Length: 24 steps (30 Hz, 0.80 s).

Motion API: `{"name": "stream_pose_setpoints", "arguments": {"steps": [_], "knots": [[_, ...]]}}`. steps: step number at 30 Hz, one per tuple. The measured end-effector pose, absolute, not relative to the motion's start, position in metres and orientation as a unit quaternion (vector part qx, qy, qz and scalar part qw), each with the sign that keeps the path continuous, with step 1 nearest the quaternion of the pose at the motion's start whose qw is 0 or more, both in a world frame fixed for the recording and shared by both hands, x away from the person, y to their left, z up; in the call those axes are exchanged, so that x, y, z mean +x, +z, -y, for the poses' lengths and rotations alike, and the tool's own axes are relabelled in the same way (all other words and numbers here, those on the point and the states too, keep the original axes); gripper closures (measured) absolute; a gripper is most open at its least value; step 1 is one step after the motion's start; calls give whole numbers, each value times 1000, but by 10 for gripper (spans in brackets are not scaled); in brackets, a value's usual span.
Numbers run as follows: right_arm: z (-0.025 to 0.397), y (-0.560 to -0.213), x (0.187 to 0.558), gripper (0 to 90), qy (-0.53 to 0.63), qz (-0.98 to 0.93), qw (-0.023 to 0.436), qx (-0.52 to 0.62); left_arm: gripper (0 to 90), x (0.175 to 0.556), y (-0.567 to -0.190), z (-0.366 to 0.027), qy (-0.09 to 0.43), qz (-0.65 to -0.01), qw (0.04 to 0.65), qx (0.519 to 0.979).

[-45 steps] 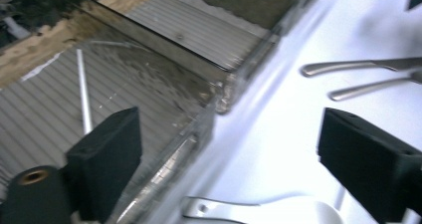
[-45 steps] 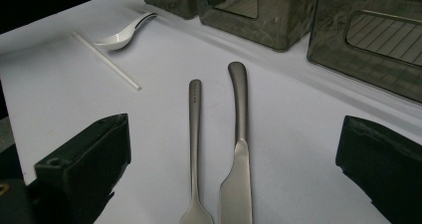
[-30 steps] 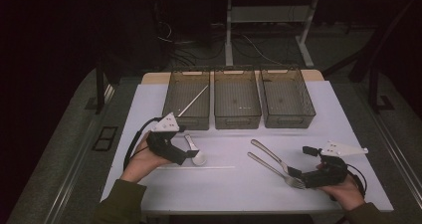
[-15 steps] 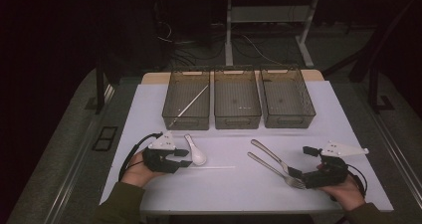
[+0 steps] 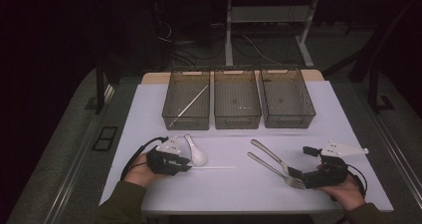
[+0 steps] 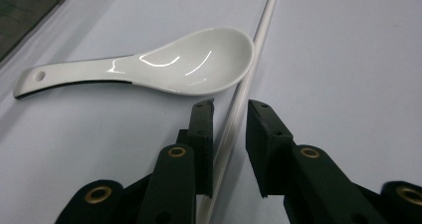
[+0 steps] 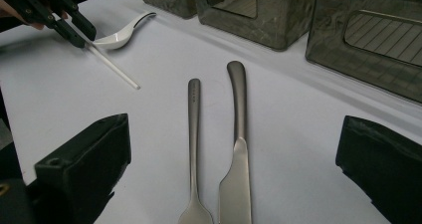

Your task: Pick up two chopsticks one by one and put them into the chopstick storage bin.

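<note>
- Fingers (image 6: 204, 129) of the left gripper (image 6: 230, 134) stand a narrow gap apart, straddling a white chopstick (image 6: 239, 109) that lies flat on the desk (image 6: 348, 59); whether the pads touch it cannot be told.
- From the left gripper view, the chopstick runs straight away from the camera between the fingers, passing just beside the bowl of a white ceramic spoon (image 6: 164, 69), whose handle reaches left.
- From the high view, that chopstick (image 5: 215, 168) has its long axis left-to-right across the desk, its free end pointing toward the right gripper (image 5: 293, 173); the spoon (image 5: 195, 152) sits just behind it.
- Only the high view takes in three dark bins side by side at the far edge, the left bin (image 5: 186, 98) holding a second chopstick (image 5: 189, 104) laid diagonally.
- Right gripper fingers (image 7: 84, 159) gape wide and hold nothing.
- Between them, the right gripper view shows a steel fork (image 7: 194, 134) and a steel knife (image 7: 238, 134) lying nearly parallel, handles pointing away toward the bins.
</note>
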State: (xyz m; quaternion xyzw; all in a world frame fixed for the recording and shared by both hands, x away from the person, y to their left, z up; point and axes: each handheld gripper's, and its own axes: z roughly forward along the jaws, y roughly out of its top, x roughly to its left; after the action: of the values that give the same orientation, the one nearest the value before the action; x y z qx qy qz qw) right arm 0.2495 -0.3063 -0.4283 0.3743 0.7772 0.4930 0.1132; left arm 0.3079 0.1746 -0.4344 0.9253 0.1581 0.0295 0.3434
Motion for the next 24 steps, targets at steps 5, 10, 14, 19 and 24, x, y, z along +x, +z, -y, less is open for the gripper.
{"name": "stream_pose_setpoints", "arguments": {"steps": [5, 10, 14, 19, 24], "knots": [[306, -428, 250, 9, 493, -777, 113, 374, 749, 308, -439, -173, 25, -162, 339, 926], [306, -428, 250, 9, 492, -778, 113, 374, 764, 309, -440, -174, 27, -156, 342, 926], [306, -429, 250, 9, 492, -778, 113, 374, 795, 308, -440, -173, 34, -143, 338, 930], [306, -429, 250, 9, 492, -778, 113, 374, 811, 307, -439, -172, 39, -125, 332, 934], [306, -429, 250, 9, 492, -778, 112, 374, 831, 305, -438, -170, 19, -111, 330, 937]]}}
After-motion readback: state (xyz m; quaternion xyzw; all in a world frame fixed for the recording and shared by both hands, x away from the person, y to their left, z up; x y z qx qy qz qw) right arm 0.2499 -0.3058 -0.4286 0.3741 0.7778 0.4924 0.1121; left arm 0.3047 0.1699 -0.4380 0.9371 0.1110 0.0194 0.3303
